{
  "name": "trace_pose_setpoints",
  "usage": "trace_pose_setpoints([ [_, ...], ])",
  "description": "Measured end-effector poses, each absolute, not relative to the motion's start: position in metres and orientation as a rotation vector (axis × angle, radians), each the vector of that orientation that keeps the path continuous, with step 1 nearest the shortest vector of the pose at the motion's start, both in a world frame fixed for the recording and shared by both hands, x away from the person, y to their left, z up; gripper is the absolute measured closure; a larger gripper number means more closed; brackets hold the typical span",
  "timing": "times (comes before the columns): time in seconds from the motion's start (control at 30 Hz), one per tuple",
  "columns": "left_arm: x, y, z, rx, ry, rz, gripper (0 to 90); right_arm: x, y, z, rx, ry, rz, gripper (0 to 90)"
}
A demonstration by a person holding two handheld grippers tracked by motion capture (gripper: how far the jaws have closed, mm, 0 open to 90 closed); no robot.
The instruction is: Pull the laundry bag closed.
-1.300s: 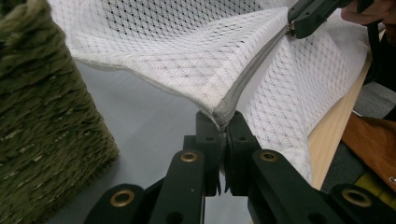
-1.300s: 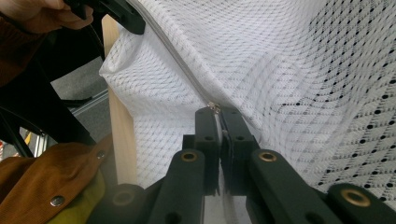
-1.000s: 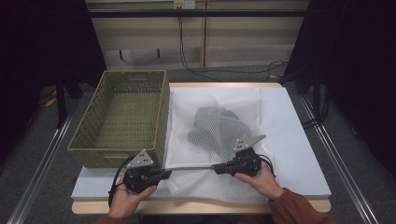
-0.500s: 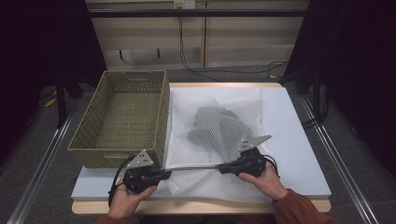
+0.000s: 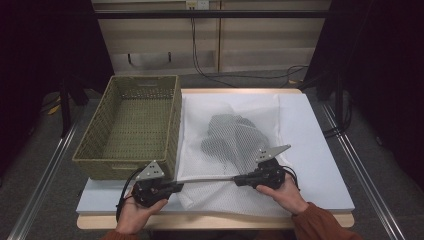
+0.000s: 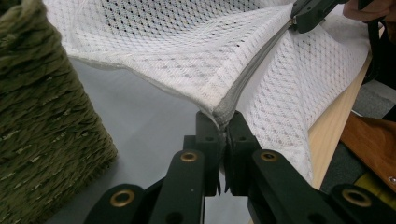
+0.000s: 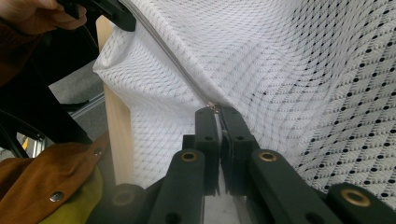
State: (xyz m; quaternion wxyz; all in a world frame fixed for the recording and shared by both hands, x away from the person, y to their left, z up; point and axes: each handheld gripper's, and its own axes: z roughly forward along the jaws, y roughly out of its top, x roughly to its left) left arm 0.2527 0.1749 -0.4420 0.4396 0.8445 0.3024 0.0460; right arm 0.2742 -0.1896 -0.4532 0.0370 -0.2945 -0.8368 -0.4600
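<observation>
High view first: the white mesh laundry bag [image 5: 235,145] lies flat on the pale table [image 5: 320,150], just right of the woven basket [image 5: 130,125], with a dark garment [image 5: 230,135] showing through the netting. Along the bag's near edge runs the zipper [image 5: 205,178], pulled into a straight, taut line between the two tongs.

The left gripper [image 6: 223,133] is closed tight on the zipper's end, where the grey tape meets the bag's corner. The right gripper [image 7: 215,112] is likewise clamped on the zipper farther along, apparently at or near the small metal slider, though the pull itself is too small to make out clearly. In the high view the left gripper [image 5: 176,186] sits near the basket's front corner, and the right gripper [image 5: 239,179] below the garment.

The step looks like working the zipper along its track. To do it well, I'd keep the left end anchored and still, hold the tape stretched so the mesh doesn't bunch, and draw the right hand in line with the teeth rather than lifting. Loose netting beside the track could snag, so steady tension matters more than speed.
</observation>
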Motion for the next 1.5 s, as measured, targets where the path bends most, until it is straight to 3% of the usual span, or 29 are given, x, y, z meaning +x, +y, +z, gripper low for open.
trace_pose_setpoints([
  [1.5,0.253,0.175,-0.442,2.097,0.763,0.111,86.8,0.270,-0.202,-0.454,-0.943,-2.566,-1.411,86.9],
])
